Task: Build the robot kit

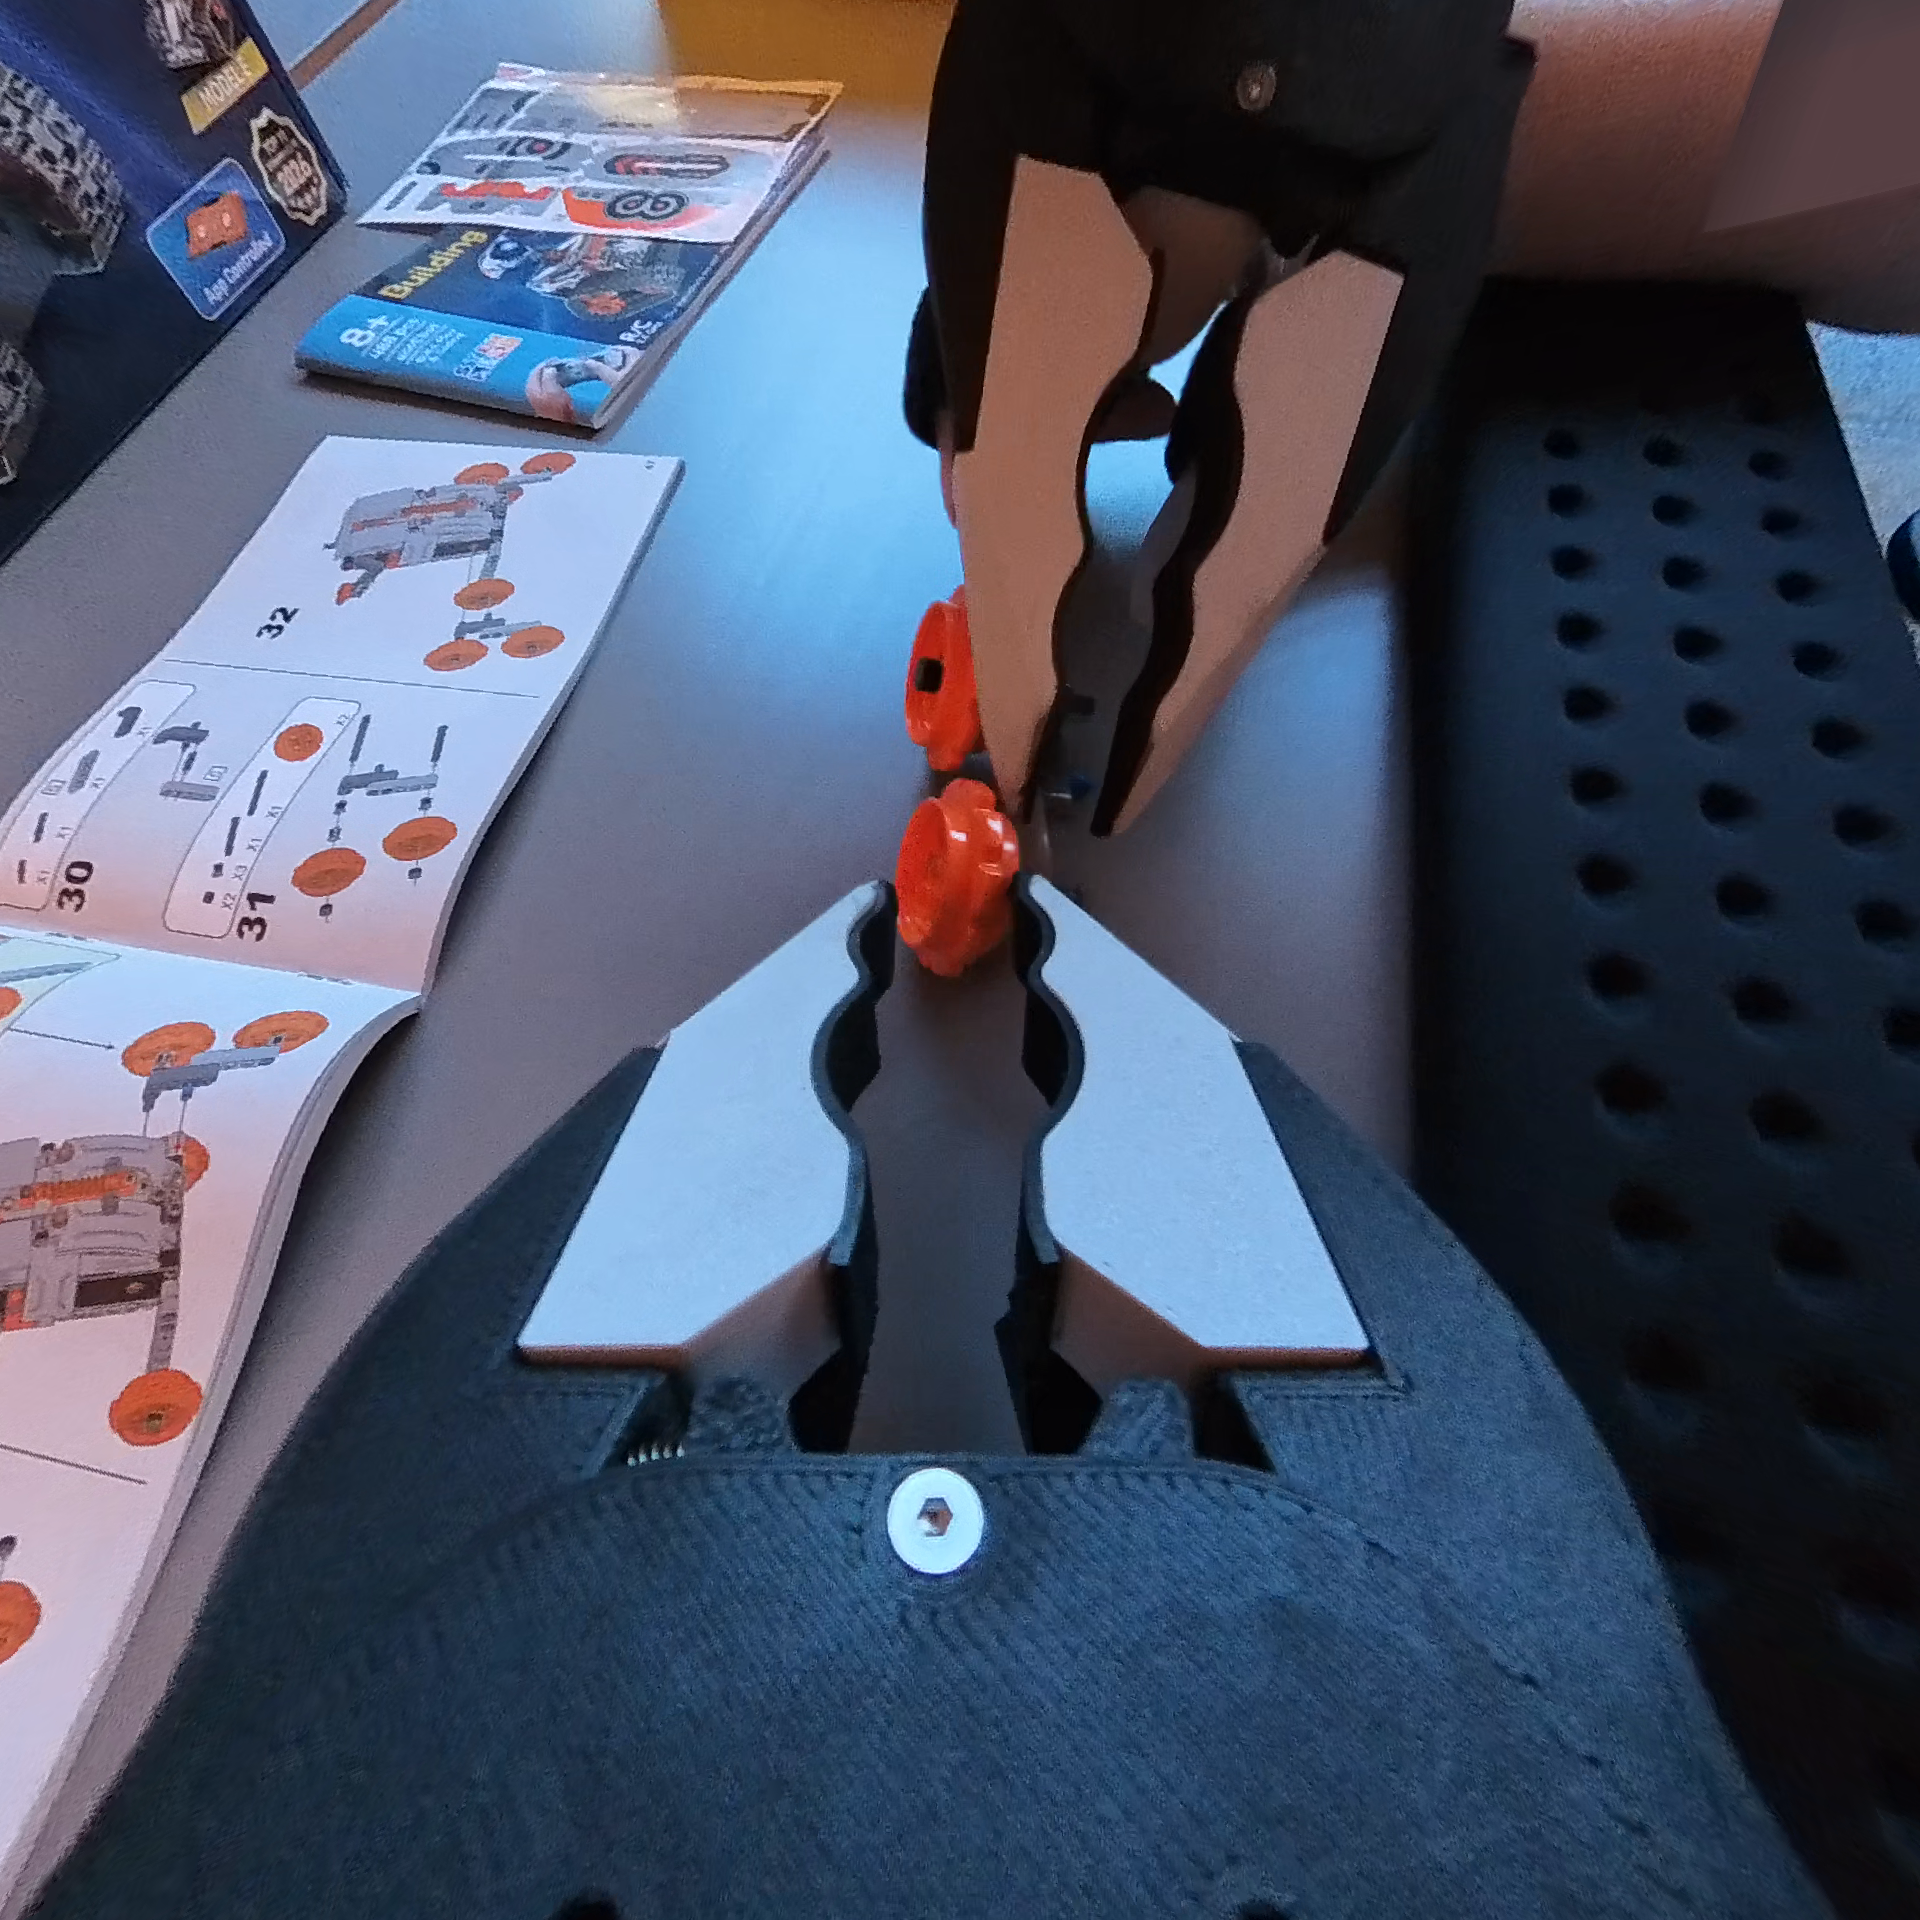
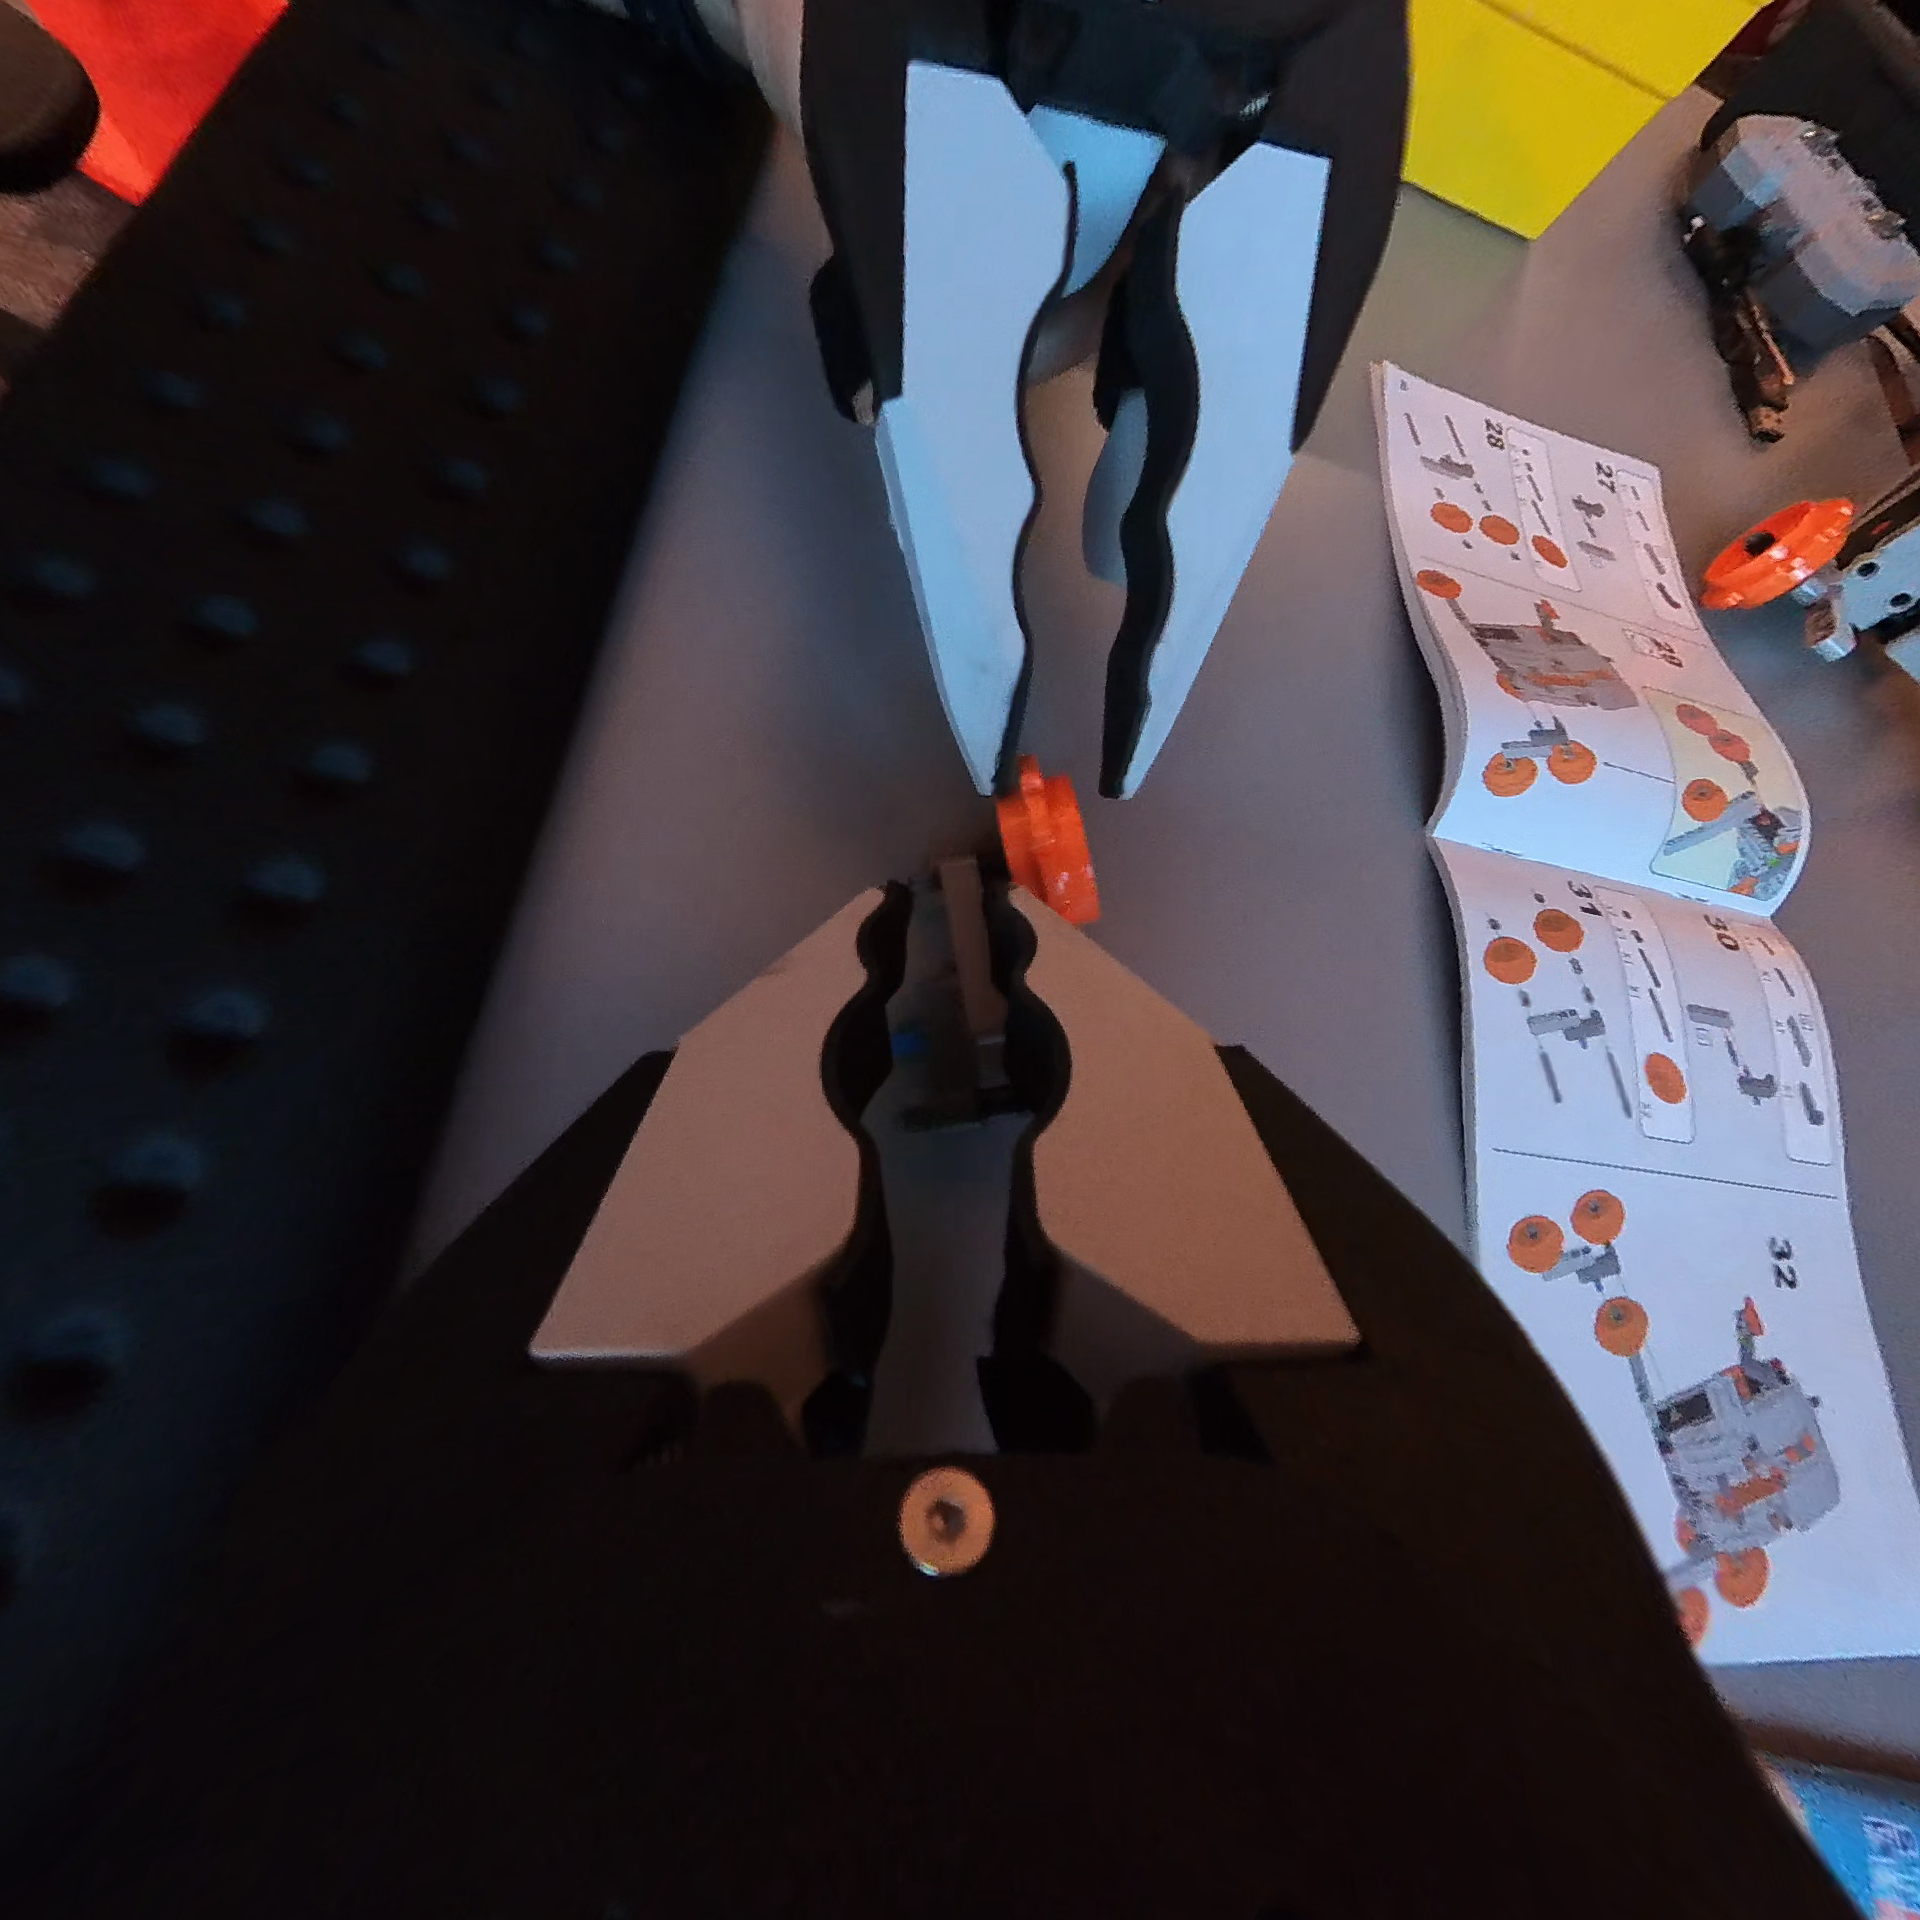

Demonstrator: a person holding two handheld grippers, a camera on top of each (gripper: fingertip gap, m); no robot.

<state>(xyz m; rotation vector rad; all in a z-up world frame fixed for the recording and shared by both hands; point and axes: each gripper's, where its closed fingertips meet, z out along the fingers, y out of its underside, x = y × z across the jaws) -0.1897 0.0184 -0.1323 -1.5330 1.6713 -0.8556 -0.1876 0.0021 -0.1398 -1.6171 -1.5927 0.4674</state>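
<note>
The left claw (image 1: 956,914) has its 2 tips on either side of an orange wheel (image 1: 954,891), pinching it just above the dark table (image 1: 769,644). Right across from it, at 12 o'clock, the right claw (image 1: 1060,810) points down and grips a small grey building piece (image 1: 1070,748) between its tips. A second orange wheel (image 1: 940,681) sits on the left side of that piece, touching the right claw's finger. In the right wrist view, the right claw (image 2: 951,894) is pressed onto the grey piece (image 2: 961,977), which runs back between its fingers. The first orange wheel (image 2: 1044,847) is at the front end of this piece, and the left claw (image 2: 1049,784) comes down at 12 o'clock with its tips around the wheel. An open instruction book (image 1: 312,748) lies flat at 9 o'clock from the left claw. A closed booklet (image 1: 520,322) and a sheet of stickers (image 1: 603,156) lie at 11 o'clock. A black mat with round holes (image 1: 1683,831) lies at 3 o'clock.
</note>
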